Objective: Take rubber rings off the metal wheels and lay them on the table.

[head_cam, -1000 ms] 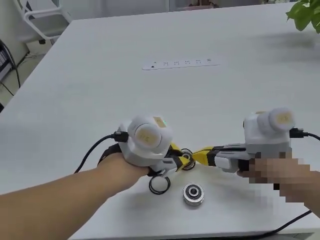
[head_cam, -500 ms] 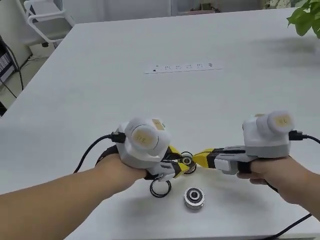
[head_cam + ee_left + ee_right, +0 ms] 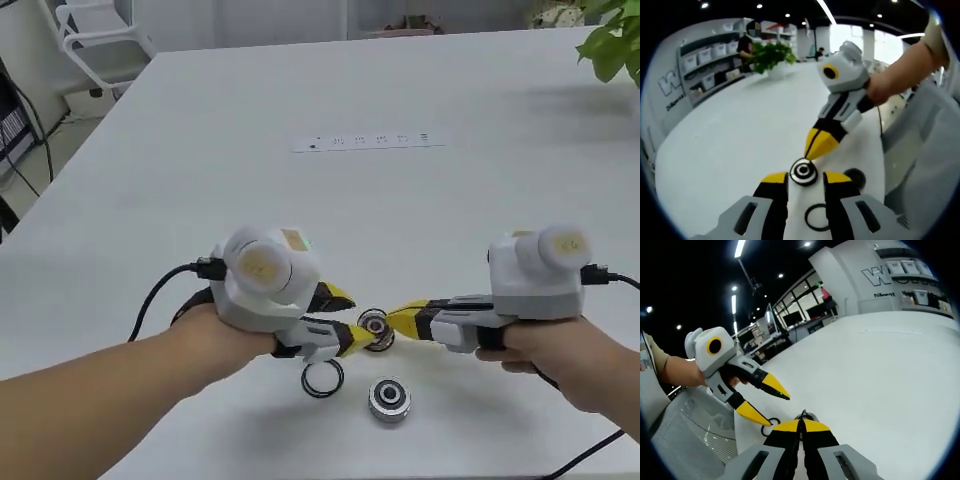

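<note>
A small metal wheel (image 3: 374, 324) with a black rubber ring sits between the two grippers, just above the white table (image 3: 300, 200). My right gripper (image 3: 388, 322) comes in from the right, and its yellow jaws are shut on the ring at the wheel's edge (image 3: 802, 414). My left gripper (image 3: 352, 318) is open, with its jaws standing on either side of the wheel (image 3: 804, 171). A loose rubber ring (image 3: 304, 379) lies flat on the table below the left gripper. A second metal wheel (image 3: 388, 397) lies near the front edge.
A white power strip (image 3: 362, 141) lies across the middle of the table. A potted plant (image 3: 610, 40) stands at the far right corner and a white chair (image 3: 85, 40) at the far left. Black cables (image 3: 150, 300) trail from both grippers.
My left gripper's jaws have spread apart from around the wheel, and the gripper has drawn a little to the left. The right gripper stays shut at the wheel's edge.
</note>
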Tool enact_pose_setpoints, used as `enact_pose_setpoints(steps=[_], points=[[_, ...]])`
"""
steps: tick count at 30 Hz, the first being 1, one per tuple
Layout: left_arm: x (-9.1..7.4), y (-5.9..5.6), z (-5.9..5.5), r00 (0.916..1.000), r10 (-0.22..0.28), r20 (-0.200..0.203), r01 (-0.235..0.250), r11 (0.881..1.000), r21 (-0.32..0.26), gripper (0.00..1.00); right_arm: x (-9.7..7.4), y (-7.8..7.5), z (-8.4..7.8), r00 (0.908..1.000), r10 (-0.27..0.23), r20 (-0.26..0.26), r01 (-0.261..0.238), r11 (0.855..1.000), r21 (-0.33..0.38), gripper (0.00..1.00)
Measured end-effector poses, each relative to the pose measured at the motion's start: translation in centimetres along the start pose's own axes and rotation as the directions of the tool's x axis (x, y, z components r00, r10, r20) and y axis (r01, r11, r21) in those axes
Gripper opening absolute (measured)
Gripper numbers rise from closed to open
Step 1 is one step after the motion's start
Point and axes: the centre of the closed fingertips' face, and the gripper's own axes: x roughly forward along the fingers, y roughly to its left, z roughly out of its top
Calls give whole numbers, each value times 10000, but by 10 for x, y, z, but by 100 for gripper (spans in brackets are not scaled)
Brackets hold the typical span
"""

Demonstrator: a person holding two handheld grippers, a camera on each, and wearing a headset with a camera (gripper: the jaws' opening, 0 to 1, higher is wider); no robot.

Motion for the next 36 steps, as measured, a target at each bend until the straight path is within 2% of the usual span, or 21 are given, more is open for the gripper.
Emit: enact_pose_setpoints(steps=[22,25,36], points=[[-46,-4,2,9991,82,410,-76,9998,-163,42,-1,11,7,9998,213,-24,-213,9996,-210,0],[-52,-5,1,9989,94,453,-86,9998,-187,44,0,14,12,9996,259,96,-257,9995,-166,0],[-75,-4,-7,9979,313,568,-290,9988,-399,50,2,24,15,9992,410,35,-409,9988,-252,0]])
